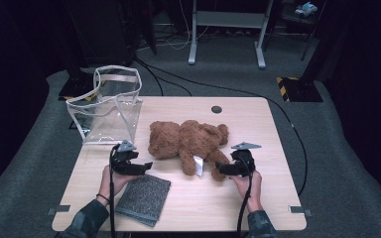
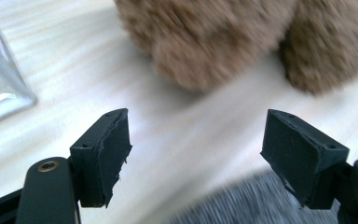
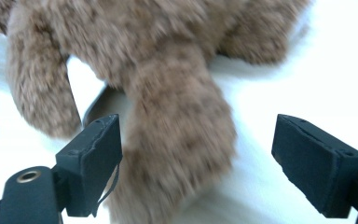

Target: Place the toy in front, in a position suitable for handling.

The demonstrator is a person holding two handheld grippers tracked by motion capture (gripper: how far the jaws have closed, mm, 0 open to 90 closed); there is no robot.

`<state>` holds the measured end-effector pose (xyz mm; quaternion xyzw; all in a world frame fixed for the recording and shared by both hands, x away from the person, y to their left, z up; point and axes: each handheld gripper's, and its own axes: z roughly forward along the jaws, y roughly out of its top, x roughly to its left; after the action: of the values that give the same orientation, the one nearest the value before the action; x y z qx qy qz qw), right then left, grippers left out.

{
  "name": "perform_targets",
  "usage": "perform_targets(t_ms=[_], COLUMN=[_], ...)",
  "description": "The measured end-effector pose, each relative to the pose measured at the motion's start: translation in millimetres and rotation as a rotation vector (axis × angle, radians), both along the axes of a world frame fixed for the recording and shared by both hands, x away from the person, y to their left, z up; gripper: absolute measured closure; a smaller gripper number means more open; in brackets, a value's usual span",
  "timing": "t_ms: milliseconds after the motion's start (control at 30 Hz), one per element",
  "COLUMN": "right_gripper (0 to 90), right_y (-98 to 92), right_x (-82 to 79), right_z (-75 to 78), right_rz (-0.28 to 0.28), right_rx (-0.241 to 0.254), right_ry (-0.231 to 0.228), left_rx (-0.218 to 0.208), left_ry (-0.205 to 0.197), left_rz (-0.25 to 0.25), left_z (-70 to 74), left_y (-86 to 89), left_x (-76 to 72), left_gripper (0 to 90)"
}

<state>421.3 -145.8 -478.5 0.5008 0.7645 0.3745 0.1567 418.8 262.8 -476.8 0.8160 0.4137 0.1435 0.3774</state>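
Lying teddy bear (image 1: pixel 188 140) between grippers

Open hand-held gripper (image 2: pixel 196 156), teddy bear (image 2: pixel 242 37), table (image 2: pixel 186 126)

No legible text or labels.

Dim room — grey carpet (image 1: pixel 39 148), cables, a white metal frame (image 1: pixel 226 29) beyond the table (image 1: pixel 258 119).
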Motion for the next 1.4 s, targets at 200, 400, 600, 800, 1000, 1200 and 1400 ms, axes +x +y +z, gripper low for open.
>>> perform_targets(t_ms=[200,400,600,800,1000,1200,1400], right_gripper=[12.3,7.0,2.5,2.1,3.5,4.3,5.1], right_y=[-25.0,-45.2,-73.2,-83.6,-86.9,-84.2,-85.5], right_x=[-22.4,-41.0,-56.4,-58.8,-59.5,-60.4,-60.5], right_z=[-11.6,-21.2,-33.3,-43.7,-48.9,-50.6,-50.6], right_rz=[-0.033,-0.072,-0.161,-0.178,-0.188,-0.181,-0.19], right_rx=[-0.008,-0.023,-0.078,-0.09,-0.088,-0.128,-0.109], right_ry=[0.013,0.007,-0.006,0.007,-0.009,-0.028,-0.033], left_rx=[0.023,0.05,0.085,0.127,0.107,0.07,0.026], left_ry=[0.032,0.046,0.038,0.016,-0.011,-0.045,-0.048], left_rz=[-0.068,-0.089,-0.066,-0.064,-0.056,-0.064,-0.071], left_z=[-10.6,-24.1,-35.3,-39.7,-41.5,-43.9,-43.0], left_y=[-9.0,-17.2,-23.8,-27.1,-28.2,-27.0,-27.0], left_x=[-35.9,-52.1,-57.9,-61.9,-66.3,-73.1,-73.0], left_gripper=[21.5,20.6,21.7,26.2,37.3,68.9,76.2])
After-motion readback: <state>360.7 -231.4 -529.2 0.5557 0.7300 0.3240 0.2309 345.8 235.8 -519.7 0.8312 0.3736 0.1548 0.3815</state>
